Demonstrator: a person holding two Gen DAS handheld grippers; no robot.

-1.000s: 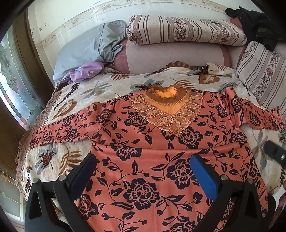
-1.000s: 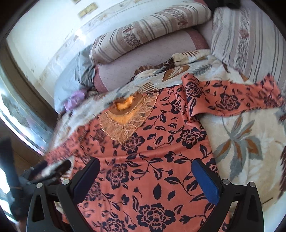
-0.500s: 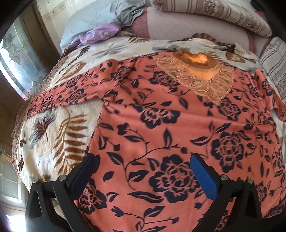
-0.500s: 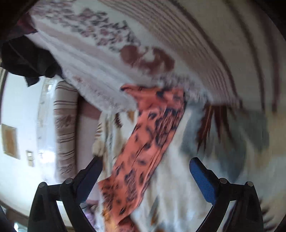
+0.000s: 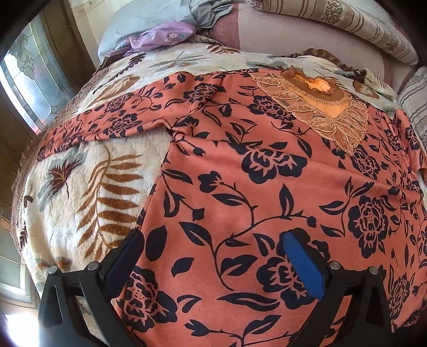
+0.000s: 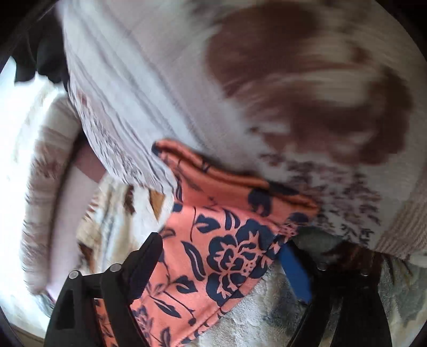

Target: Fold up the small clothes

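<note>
A coral blouse (image 5: 267, 186) with dark blue flowers and a lace collar (image 5: 320, 106) lies spread flat on the bed. My left gripper (image 5: 213, 256) is open, low over the blouse's lower left part, near its side edge. Its left sleeve (image 5: 106, 122) stretches out to the left. My right gripper (image 6: 221, 259) is open, with the cuff end of the other sleeve (image 6: 229, 240) lying between its fingers, against a striped cushion (image 6: 240, 80). The right wrist view is blurred.
The bed has a cream blanket (image 5: 80, 192) with leaf prints. Striped pillows (image 5: 347, 24), a grey cloth (image 5: 160, 16) and a lilac garment (image 5: 165, 34) lie at the head. A window (image 5: 29, 80) is on the left. A black cloth (image 6: 45, 53) lies beyond the striped cushion.
My left gripper moved down and left, closer to the blouse's left side. My right gripper swung right to the sleeve end and closed in on it. Both stayed open.
</note>
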